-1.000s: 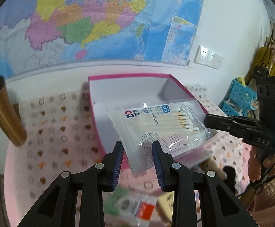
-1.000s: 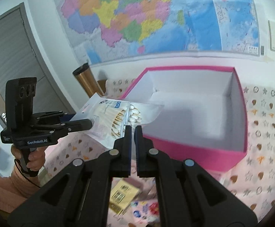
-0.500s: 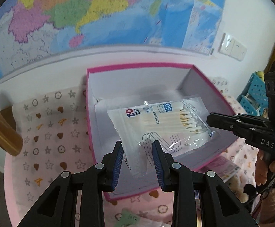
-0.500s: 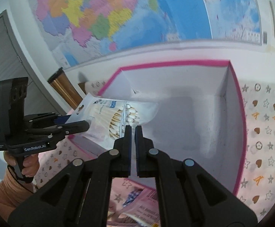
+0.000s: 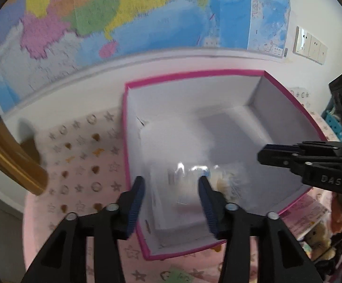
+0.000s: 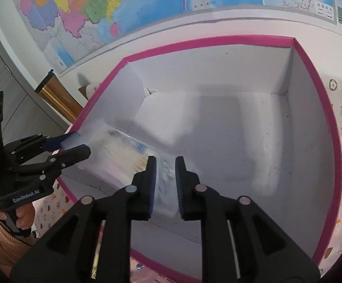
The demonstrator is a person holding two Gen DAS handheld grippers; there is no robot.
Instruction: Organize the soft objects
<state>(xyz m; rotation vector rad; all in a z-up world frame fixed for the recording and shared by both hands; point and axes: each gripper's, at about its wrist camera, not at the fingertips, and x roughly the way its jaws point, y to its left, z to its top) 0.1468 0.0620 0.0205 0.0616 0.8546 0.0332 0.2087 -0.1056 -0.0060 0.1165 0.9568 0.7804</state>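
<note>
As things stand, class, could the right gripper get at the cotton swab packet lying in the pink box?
Probably yes. The right gripper stands open directly over the cotton swab packet inside the open-topped pink box, nothing between them. The left gripper, also open, hovers close and might crowd it.

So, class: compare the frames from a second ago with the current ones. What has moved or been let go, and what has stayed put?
Both grippers opened: the left gripper and right gripper released the cotton swab packet, which has dropped from above the rim into the pink box, blurred, so whether it has settled is unclear. The box, patterned cloth and wall map are unchanged.
</note>
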